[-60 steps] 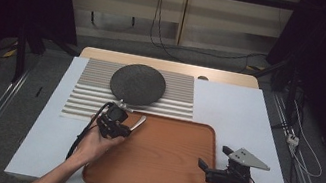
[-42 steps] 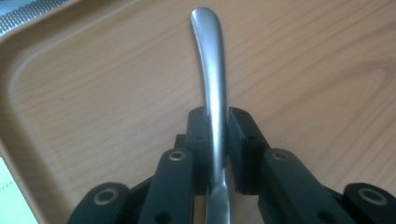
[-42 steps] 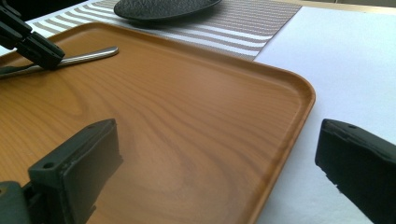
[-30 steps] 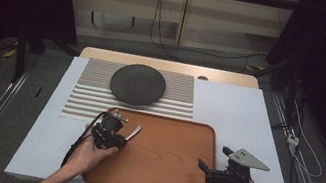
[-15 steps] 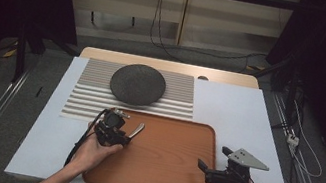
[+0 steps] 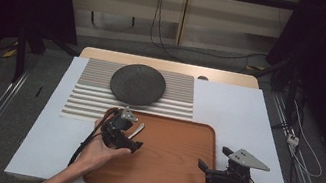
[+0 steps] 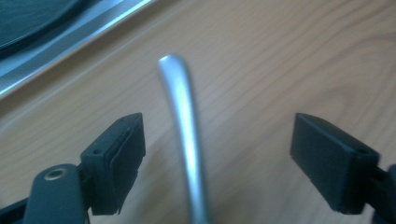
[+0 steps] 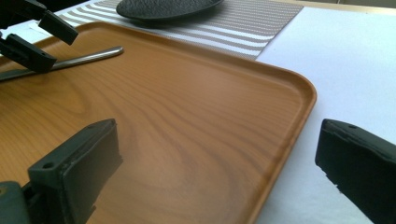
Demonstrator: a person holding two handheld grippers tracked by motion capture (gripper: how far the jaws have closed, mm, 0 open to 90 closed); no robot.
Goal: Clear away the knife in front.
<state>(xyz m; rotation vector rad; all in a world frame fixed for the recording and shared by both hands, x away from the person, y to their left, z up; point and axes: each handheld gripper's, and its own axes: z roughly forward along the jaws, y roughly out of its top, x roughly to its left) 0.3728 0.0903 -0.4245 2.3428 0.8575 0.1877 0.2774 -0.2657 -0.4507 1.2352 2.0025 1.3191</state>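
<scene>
At the near-left corner of the wooden tray point(image 6: 171, 174), the left hand-held gripper point(image 7: 217, 158) hangs low over a metal utensil handle point(image 7: 184, 135). Its jaws have just been opening and now stand wide, one on each side of the handle, neither pad touching it. The handle lies flat on the tray, its rounded end pointing toward the tray's far rim; which utensil it belongs to I cannot tell.

The risk, as I judge it, is in pulling away: a jaw lifted at a slant could clip the handle and skid it across the smooth wood, or flick it against the rim.

The right hand-held gripper point(image 6: 210, 173) rests at the tray's near-right edge, jaws spread with nothing between them, well apart from the handle.

Beyond the tray, a dark round plate point(image 6: 138, 83) sits on a striped mat point(image 6: 176, 105), both on the white desk point(image 6: 243, 116). The tray's raised rim stands between the handle and the mat; otherwise the tray's surface is bare.
</scene>
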